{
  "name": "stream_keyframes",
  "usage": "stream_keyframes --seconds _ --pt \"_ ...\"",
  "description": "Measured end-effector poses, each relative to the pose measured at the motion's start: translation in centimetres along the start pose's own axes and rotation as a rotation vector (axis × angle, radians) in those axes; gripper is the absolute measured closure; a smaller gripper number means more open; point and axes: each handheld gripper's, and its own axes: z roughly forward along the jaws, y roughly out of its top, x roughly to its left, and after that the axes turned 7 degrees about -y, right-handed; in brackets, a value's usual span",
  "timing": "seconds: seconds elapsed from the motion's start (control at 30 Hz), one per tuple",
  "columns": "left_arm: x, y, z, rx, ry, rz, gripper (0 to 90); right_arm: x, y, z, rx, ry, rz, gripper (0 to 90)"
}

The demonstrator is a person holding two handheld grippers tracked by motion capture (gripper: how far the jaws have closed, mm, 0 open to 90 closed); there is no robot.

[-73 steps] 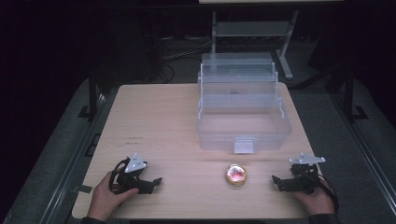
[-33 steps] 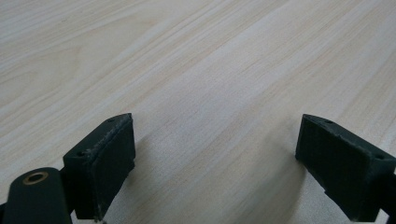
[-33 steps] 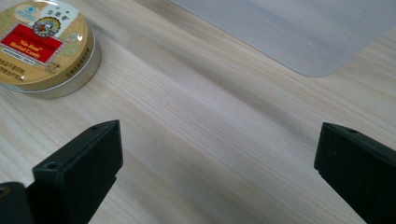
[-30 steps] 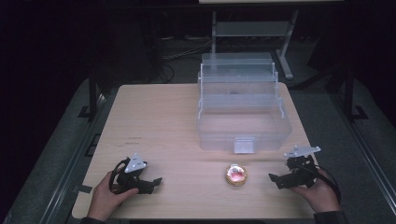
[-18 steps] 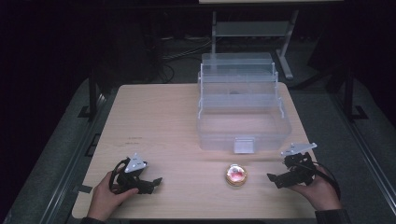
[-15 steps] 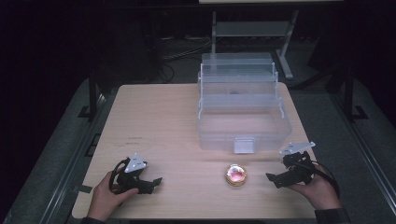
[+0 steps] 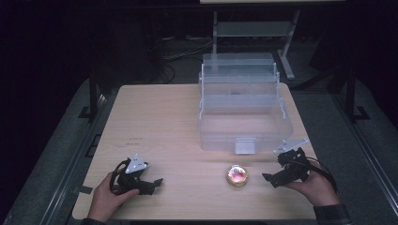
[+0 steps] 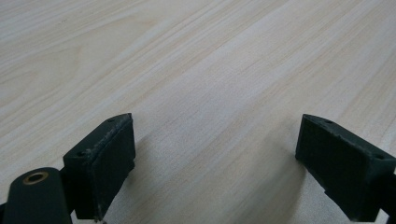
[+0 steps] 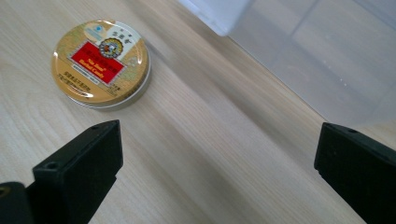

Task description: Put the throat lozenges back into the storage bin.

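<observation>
Since earlier my right gripper (image 7: 274,178) crept leftward — jaws spread, empty — round tin (image 7: 237,175) just left; left gripper (image 7: 152,183) likewise agape.

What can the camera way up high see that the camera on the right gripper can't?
The high view alone takes in the whole table, the person's hands, the left gripper and the full tiered shape of the clear box. The right gripper view alone makes out the round tin's red and gold label. Both share the tin, a part of the clear box, the wooden tabletop and the right gripper, open, near the tin.
</observation>
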Motion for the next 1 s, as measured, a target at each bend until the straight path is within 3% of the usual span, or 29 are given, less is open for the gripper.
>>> stream_keyframes --seconds 1.0 --pt "0.0 0.0 0.0 -0.002 0.0 -0.002 11.2 2.1 3.1 0.9 0.041 0.088 -0.125 0.8"
